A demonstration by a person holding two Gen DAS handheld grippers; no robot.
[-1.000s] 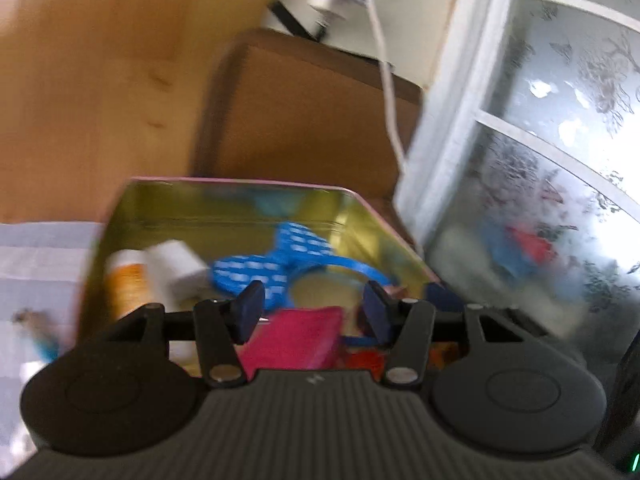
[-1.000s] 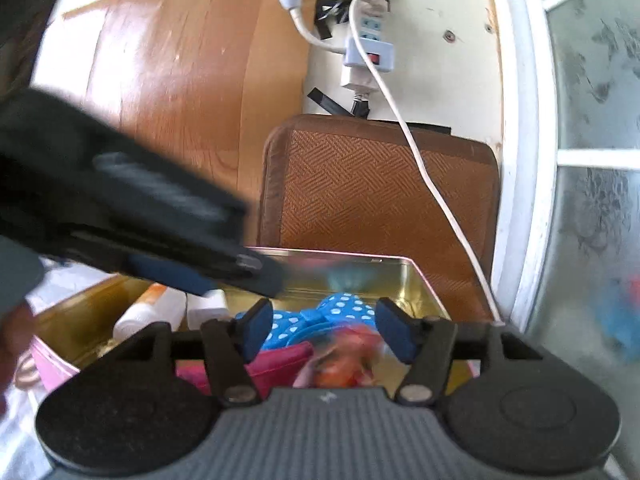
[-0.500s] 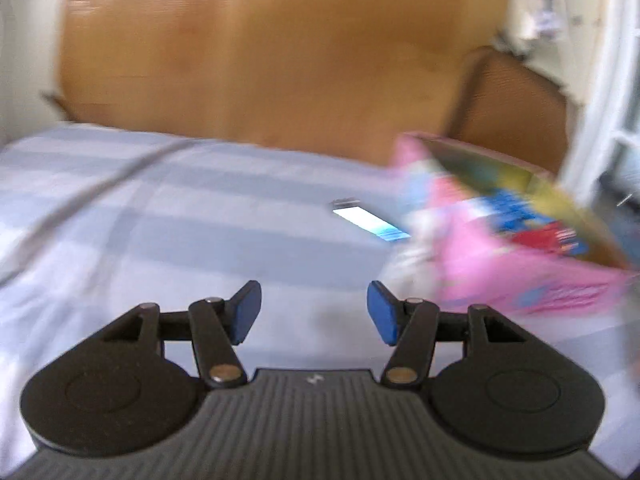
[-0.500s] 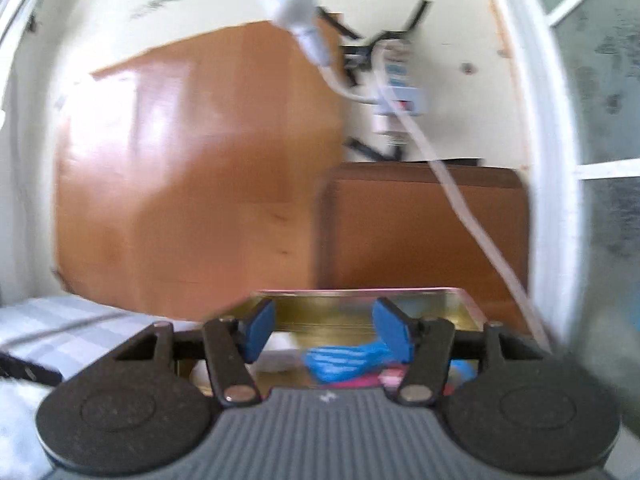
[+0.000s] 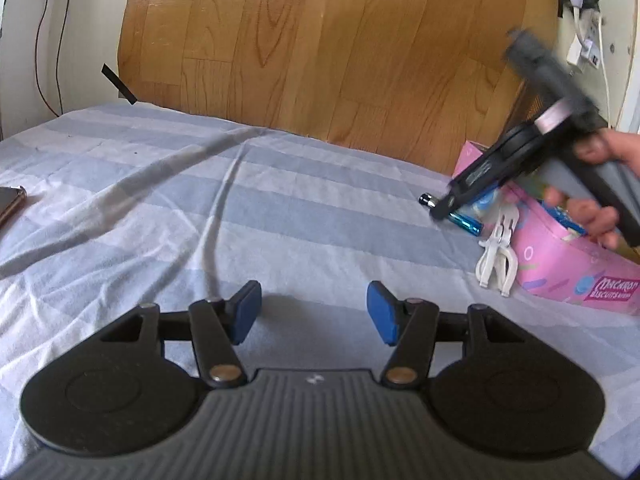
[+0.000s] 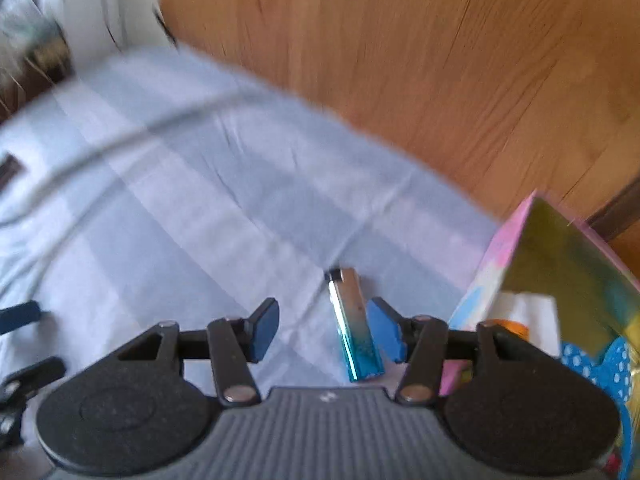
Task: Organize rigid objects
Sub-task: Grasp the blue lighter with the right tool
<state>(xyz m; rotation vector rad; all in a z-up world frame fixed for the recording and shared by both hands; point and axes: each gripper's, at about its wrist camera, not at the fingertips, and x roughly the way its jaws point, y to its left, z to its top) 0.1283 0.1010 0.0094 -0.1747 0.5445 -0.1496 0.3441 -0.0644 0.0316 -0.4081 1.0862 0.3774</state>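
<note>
Striped blue-and-white bedsheet (image 5: 280, 208) covers the working surface, wrinkled in long folds, with a wood-grain panel (image 5: 328, 48) rising behind it. Taking the pink rectangular biscuit tin (image 5: 560, 264) as landmark: it sits at the sheet's far right edge in the left wrist view, its gold inner wall (image 6: 560, 248) visible from the right wrist camera, with a blue polka-dot item (image 6: 588, 360) and a white-and-orange bottle (image 6: 520, 316) inside.

Just left of the tin lies a slim metallic blue-and-silver lighter-shaped stick (image 6: 354, 324), flat on the sheet and close to the tin's corner, though whether they touch I cannot tell. Also beside the tin's near left wall lies a white plastic clip (image 5: 498, 252), which looks to be touching the tin.

The left gripper (image 5: 314, 312) hovers over bare sheet well left of the tin, its blue-padded fingers (image 5: 246, 312) spread wide with nothing between them. The right gripper (image 6: 324, 330) is above the sheet just left of the tin, fingers likewise wide apart and empty; the metallic stick lies close to its right fingertip, partly within the gap. From the left view, the person's right hand (image 5: 600, 208) grips that tool's handle above the tin.

A dark phone edge (image 5: 10, 204) shows far left of the tin.
</note>
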